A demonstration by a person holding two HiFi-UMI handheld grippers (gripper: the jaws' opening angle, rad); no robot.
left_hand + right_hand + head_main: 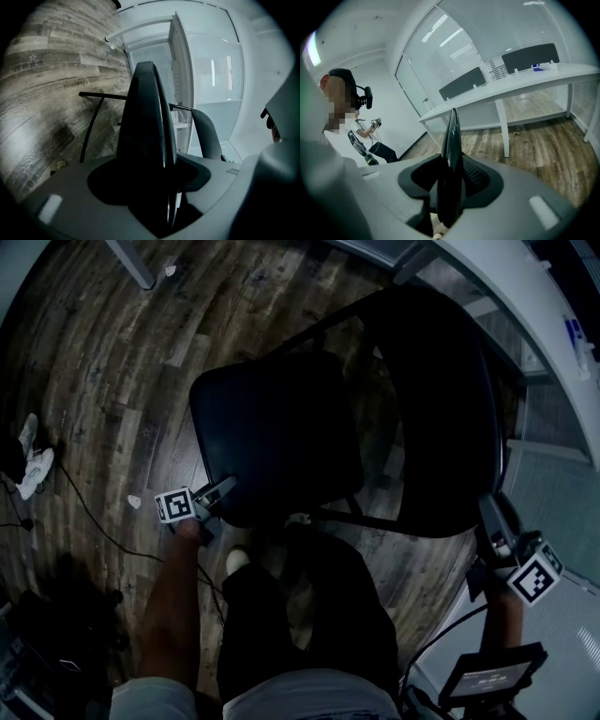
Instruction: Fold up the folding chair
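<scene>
1. Over on the dark wood floor, right in front of the person's legs, the black folding chair stands unfolded, with its seat spread out beside the backrest.
2. At the seat's near edge is the left gripper, at the end of a bare forearm. Its jaws are set fairly wide and closed on the padded edge, which fills the gap between them in the left gripper view.
3. At the near end of the backrest's rim is the right gripper. Its jaws are narrow and clamp the thin dark panel, seen edge-on in the right gripper view.
4. A pair of white shoes lies at the far left of the floor, and a thin black cable trails past them.
5. Beyond the right gripper, a long white bench runs along the blinds. Another person stands off to the left by the white wall, holding a device in both hands.
</scene>
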